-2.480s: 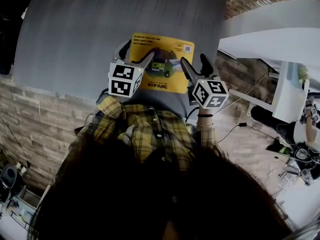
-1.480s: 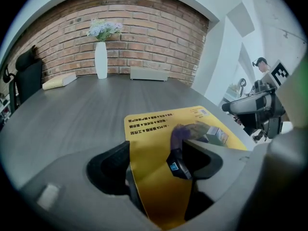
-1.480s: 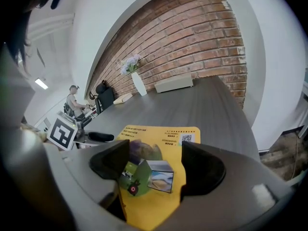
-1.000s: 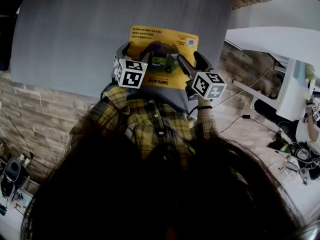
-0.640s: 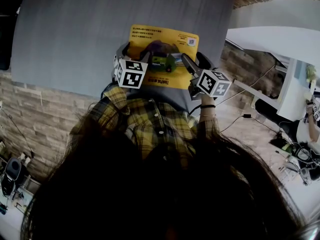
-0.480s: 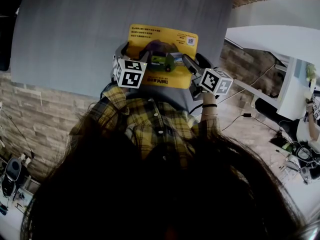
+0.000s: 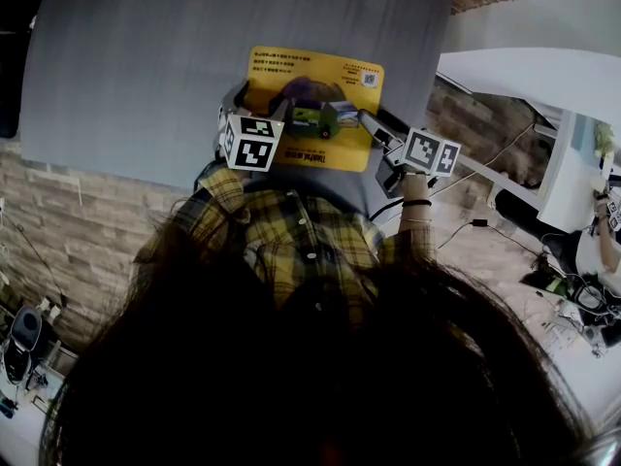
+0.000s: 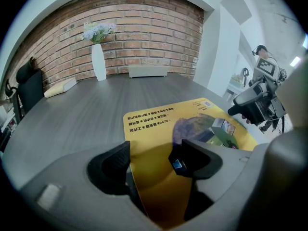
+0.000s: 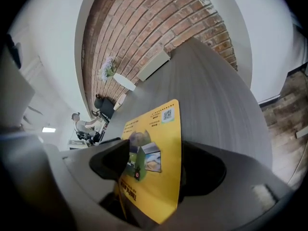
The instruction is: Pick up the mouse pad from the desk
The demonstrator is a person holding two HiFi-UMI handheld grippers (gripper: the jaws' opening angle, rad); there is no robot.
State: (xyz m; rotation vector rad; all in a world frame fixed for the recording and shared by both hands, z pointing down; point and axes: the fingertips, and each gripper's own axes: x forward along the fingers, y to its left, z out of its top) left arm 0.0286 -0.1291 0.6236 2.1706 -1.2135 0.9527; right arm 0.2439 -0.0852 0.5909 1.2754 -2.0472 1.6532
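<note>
The yellow printed mouse pad (image 7: 310, 76) lies on the grey desk (image 7: 136, 66), and both grippers are at its near edge. My left gripper (image 7: 260, 107) is at the near left corner. In the left gripper view the mouse pad (image 8: 163, 124) curls up between the jaws, which are shut on it. My right gripper (image 7: 380, 136) is at the near right corner, rolled on its side. In the right gripper view the mouse pad (image 9: 155, 129) stands tilted between the jaws, gripped. The right gripper (image 8: 254, 106) also shows in the left gripper view.
At the desk's far side, against the brick wall, stand a white vase with flowers (image 8: 98, 60) and a long white box (image 8: 147, 70). A white table (image 7: 524, 71) is to the right of the desk. A person (image 9: 84, 124) sits far off.
The right gripper has rolled over and shifted right, out to the pad's near right corner. The left gripper and the pad have hardly moved.
</note>
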